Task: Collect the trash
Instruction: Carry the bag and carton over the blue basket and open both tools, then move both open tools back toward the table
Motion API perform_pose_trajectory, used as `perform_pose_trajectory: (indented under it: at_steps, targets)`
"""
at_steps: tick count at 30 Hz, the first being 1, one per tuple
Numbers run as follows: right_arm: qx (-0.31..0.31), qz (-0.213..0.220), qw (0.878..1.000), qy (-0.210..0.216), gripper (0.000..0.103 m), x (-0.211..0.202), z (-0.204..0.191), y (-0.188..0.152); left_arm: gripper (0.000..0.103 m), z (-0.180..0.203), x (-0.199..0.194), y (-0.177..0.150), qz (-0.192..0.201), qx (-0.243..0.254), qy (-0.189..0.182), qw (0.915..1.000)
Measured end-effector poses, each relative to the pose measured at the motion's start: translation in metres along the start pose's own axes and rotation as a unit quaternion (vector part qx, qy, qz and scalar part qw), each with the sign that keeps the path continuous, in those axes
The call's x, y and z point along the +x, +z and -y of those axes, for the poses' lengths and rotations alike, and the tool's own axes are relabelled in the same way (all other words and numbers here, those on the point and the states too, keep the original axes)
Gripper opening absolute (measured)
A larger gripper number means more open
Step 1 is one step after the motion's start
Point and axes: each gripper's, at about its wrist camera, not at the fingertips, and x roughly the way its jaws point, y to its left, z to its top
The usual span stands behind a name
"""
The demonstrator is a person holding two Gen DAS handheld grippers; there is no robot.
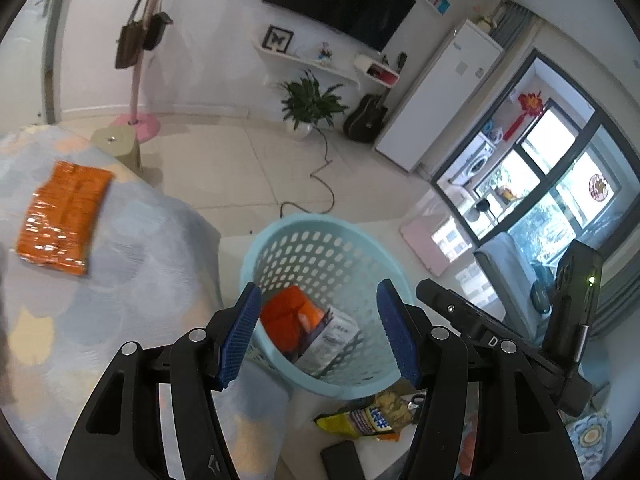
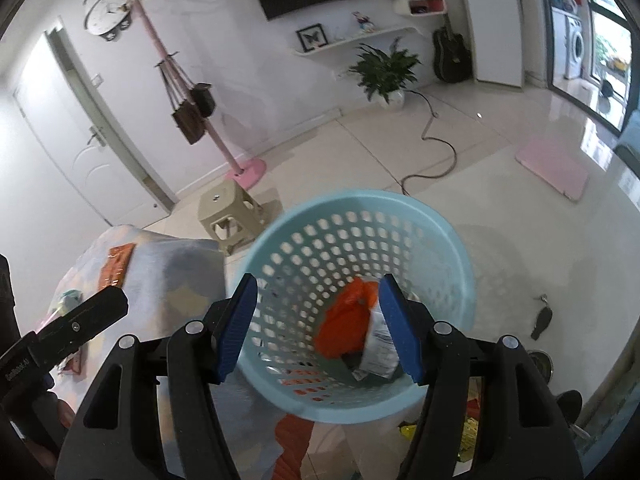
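A light blue perforated basket [image 1: 328, 256] stands on the floor beside the table; it also shows in the right wrist view [image 2: 360, 216]. Inside lie an orange wrapper [image 1: 286, 320] [image 2: 344, 328] and a white carton [image 1: 332, 338] [image 2: 378, 346]. An orange foil snack packet [image 1: 64, 218] [image 2: 116, 266] lies on the patterned tablecloth [image 1: 140, 264]. A yellow snack bag [image 1: 368, 416] lies on the floor by the basket. My left gripper [image 1: 318, 334] is open and empty over the basket's near rim. My right gripper [image 2: 318, 328] is open and empty above the basket.
A beige stool [image 2: 228, 216] stands beyond the table. A pink coat stand [image 2: 244, 168] with bags, a potted plant [image 2: 386, 72], a guitar [image 2: 452, 56], a floor cable [image 2: 432, 160] and a pink mat [image 2: 554, 168] are farther off. A dark flat object [image 1: 342, 460] lies near the yellow bag.
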Motion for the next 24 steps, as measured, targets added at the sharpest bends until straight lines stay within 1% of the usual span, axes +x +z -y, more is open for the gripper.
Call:
perform_pose_trajectory:
  at_steps: [7,14,17,18,20,22,24]
  targets:
    - [-0.047,0.021,0.998,0.031,0.06,-0.024,-0.05,-0.003,0.059,-0.017,-0.056,0.0,0.05,-0.006,0.011,0.9987]
    - [-0.112,0.033,0.991,0.072,0.06,-0.033,-0.116,-0.018,0.059,-0.051,-0.126,-0.007,0.108,-0.009,0.051,0.9928]
    - [-0.14,0.035,0.985,0.091,0.06,-0.031,-0.147,-0.031,0.06,-0.072,-0.154,-0.008,0.129,-0.005,0.086,0.9879]
    - [-0.149,0.033,0.983,0.098,0.06,-0.029,-0.157,-0.036,0.065,-0.081,-0.163,-0.009,0.134,-0.002,0.098,0.9862]
    - [-0.168,0.027,0.979,0.115,0.06,-0.024,-0.18,-0.046,0.067,-0.1,-0.178,-0.009,0.141,-0.001,0.125,0.9822]
    - [-0.183,0.021,0.974,0.135,0.059,-0.016,-0.202,-0.058,0.074,-0.115,-0.19,-0.008,0.145,0.002,0.149,0.9782]
    - [-0.198,0.013,0.969,0.148,0.059,-0.005,-0.222,-0.069,0.076,-0.134,-0.2,-0.008,0.147,0.004,0.174,0.9738]
